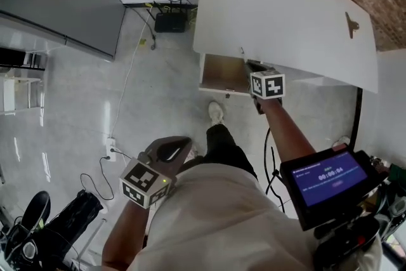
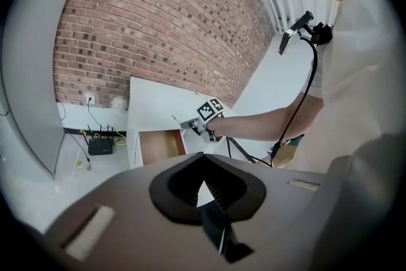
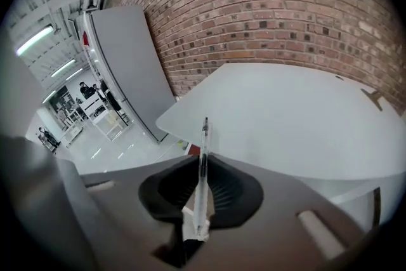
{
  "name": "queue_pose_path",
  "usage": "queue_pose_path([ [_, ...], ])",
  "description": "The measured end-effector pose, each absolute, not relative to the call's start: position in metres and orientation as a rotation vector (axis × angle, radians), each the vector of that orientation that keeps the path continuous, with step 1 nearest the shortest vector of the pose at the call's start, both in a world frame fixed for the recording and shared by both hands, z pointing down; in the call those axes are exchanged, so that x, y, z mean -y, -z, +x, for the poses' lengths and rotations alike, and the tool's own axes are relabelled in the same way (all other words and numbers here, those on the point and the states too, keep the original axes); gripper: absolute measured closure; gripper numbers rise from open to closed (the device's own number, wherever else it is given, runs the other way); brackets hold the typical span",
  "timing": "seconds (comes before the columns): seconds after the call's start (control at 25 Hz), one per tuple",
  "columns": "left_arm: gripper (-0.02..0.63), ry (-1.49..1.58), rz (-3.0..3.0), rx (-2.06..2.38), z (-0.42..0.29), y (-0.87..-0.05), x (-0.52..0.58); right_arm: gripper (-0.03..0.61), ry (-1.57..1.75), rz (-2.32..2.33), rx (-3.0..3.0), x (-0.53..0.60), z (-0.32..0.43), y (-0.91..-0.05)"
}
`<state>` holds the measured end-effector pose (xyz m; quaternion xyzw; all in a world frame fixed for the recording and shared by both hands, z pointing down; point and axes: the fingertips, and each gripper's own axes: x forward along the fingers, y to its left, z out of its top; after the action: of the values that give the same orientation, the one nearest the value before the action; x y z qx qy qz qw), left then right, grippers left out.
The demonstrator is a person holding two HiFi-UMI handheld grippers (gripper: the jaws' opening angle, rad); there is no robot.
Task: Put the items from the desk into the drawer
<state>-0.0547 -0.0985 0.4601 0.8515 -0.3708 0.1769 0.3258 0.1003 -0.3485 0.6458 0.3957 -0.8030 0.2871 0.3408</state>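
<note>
Right arm reaching nearly straight toward the upper middle of the head view, we find the right gripper (image 1: 252, 66) at the near edge of the desk (image 1: 285, 9), just beside the open drawer (image 1: 222, 73). Its ribbed black pads are clamped on a slim, clear plastic pen (image 3: 203, 143), which stands upright with its dark tip pointing away from us. The left arm is bent, and the left gripper (image 1: 183, 145) is tucked near the torso at lower left. Its jaws are pressed together with nothing between them. The desk is smooth and white with a rounded corner, and the drawer shows a pale brown wooden inside. A small brown hook-shaped object (image 1: 351, 23) lies on the desk at upper right, well apart from the pen. Behind runs a rough red-brown brick wall (image 3: 254, 9), and below a glossy grey floor (image 1: 158, 73).
</note>
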Motion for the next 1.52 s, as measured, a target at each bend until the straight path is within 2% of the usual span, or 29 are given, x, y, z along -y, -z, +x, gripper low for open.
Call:
queue_pose_path([
  [0.44,0.606,-0.468,2.160,0.934,-0.086,-0.479,0.036,0.534,-0.818,1.030,2.015,0.288,0.080,-0.705],
  [1.52,0.606,-0.490,1.983,0.917,-0.060,-0.541,0.076,0.534,-0.949,1.030,1.891,0.397,0.088,-0.915],
])
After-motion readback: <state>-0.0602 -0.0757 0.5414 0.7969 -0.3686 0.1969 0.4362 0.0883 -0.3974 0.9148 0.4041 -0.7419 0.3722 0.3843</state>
